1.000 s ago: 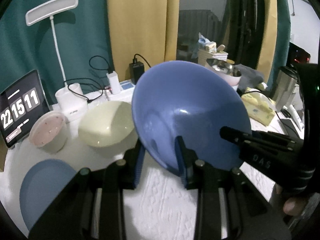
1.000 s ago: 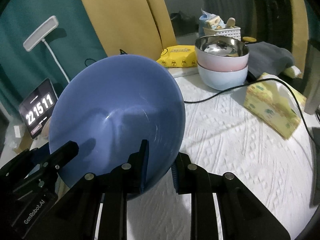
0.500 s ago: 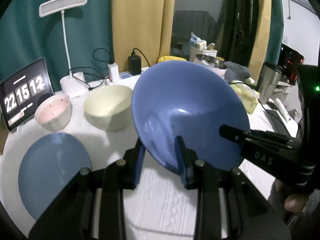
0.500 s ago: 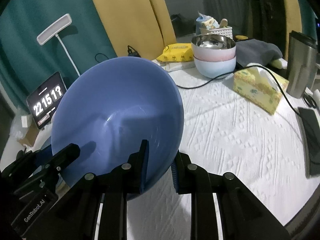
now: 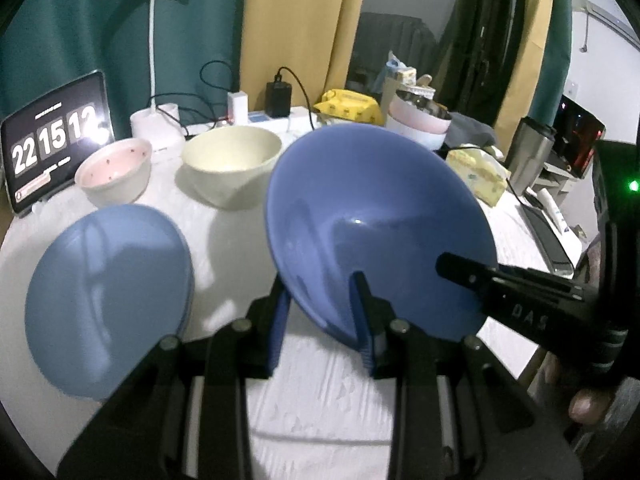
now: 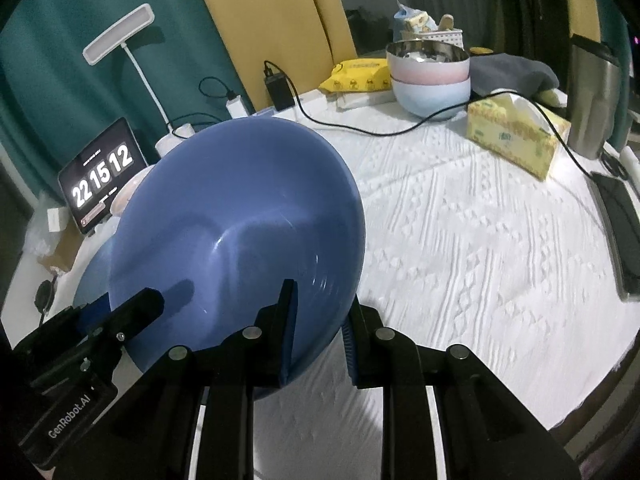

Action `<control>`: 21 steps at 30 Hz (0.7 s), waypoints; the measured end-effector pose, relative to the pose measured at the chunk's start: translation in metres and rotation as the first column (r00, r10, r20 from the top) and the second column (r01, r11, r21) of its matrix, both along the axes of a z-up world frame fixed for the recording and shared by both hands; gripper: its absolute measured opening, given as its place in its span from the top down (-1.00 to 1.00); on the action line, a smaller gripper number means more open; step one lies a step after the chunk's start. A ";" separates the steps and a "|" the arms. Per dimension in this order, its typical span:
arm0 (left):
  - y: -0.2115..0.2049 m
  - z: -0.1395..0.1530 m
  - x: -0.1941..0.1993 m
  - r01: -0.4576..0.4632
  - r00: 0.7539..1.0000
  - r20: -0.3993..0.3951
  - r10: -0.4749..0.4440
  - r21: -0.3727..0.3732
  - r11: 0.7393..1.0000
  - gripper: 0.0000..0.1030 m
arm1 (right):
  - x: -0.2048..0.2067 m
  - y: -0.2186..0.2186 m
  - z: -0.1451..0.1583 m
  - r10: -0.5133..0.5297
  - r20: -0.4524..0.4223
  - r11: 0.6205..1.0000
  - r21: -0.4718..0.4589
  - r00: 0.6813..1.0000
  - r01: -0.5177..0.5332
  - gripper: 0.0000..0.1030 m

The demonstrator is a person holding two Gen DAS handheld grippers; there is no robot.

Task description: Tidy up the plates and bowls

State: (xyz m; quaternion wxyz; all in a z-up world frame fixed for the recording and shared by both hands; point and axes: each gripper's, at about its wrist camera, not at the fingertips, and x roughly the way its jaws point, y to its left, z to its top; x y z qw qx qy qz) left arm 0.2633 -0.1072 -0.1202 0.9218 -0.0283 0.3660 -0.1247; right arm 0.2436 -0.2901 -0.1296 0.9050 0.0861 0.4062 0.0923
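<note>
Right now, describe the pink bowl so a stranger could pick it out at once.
Find the tablet clock at the table's far left edge. The pink bowl stands just right of it, beside a larger cream bowl. It alone has a pink, speckled inside.

White-clothed counter (image 6: 480, 240): blue plate (image 5: 108, 296) lower left, pink bowl (image 5: 114, 174) and cream bowl (image 5: 232, 166) upper left, tissue box (image 6: 516, 140) upper right.

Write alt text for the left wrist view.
The left gripper and right gripper both clamp the rim of a tilted blue bowl above a white table. A blue plate, pink bowl and cream bowl sit behind.
</note>
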 end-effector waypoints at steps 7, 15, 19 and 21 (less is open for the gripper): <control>0.009 -0.012 -0.005 -0.005 1.000 -0.026 0.005 -0.008 1.000 0.40 | -0.003 0.006 -0.008 0.000 -0.027 1.000 0.003 1.000 0.000 0.54; 0.019 -0.009 -0.001 -0.015 1.000 -0.028 0.014 -0.024 1.000 0.36 | -0.001 0.011 0.001 -0.009 0.000 1.000 -0.014 1.000 0.009 0.35; 0.025 -0.005 0.000 -0.029 0.999 -0.025 0.029 -0.031 0.999 0.32 | 0.001 0.010 0.009 -0.018 0.019 1.000 -0.023 1.000 0.019 0.35; 0.028 -0.001 -0.001 -0.038 0.999 -0.013 0.038 -0.022 0.999 0.31 | 0.002 0.010 0.013 -0.023 0.028 0.999 -0.026 0.999 0.024 0.35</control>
